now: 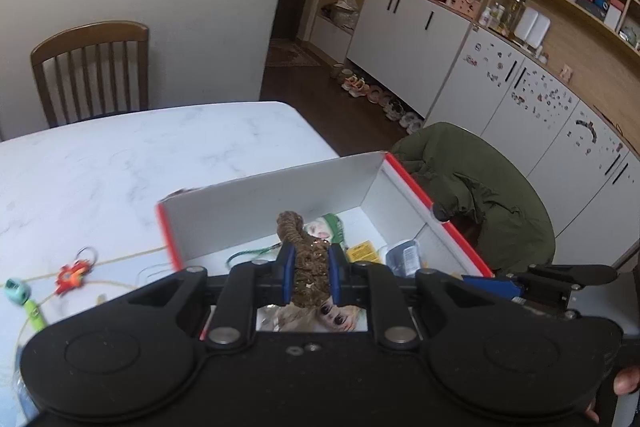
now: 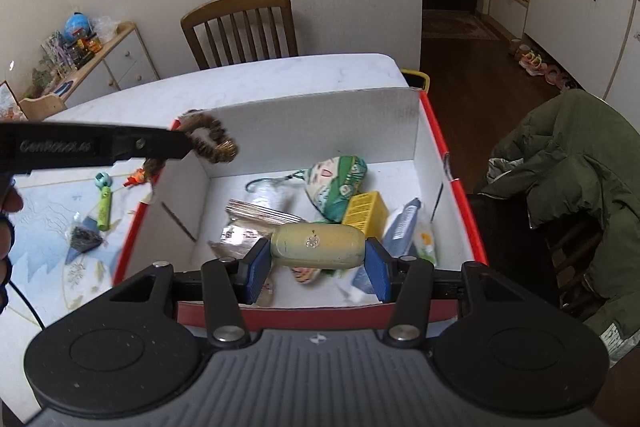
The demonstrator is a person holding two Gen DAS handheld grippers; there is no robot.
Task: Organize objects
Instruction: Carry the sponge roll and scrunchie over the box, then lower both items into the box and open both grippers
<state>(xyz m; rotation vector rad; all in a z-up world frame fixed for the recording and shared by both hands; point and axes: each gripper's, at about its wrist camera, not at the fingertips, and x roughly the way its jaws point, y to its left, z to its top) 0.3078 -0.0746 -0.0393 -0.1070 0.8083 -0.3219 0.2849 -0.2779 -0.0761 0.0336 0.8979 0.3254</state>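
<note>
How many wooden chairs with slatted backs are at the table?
1 visible: a brown wooden slat-back chair at the far side of the white marble table. The olive jacket on the right may hide another.

The scrunchie (image 1: pixel 310 263) is brown cloth, rough and ruffled, flecked with glitter. The case (image 2: pixel 318 245) looks like smooth, slightly glossy yellow plastic, though blur makes that uncertain. The box (image 2: pixel 320 119) is matt white cardboard with red edges. The surface (image 1: pixel 120 155) is polished, marble-patterned white. Each claw (image 2: pixel 318 263) is matt black plastic with blue ribbed pads (image 2: pixel 378 275).
</note>
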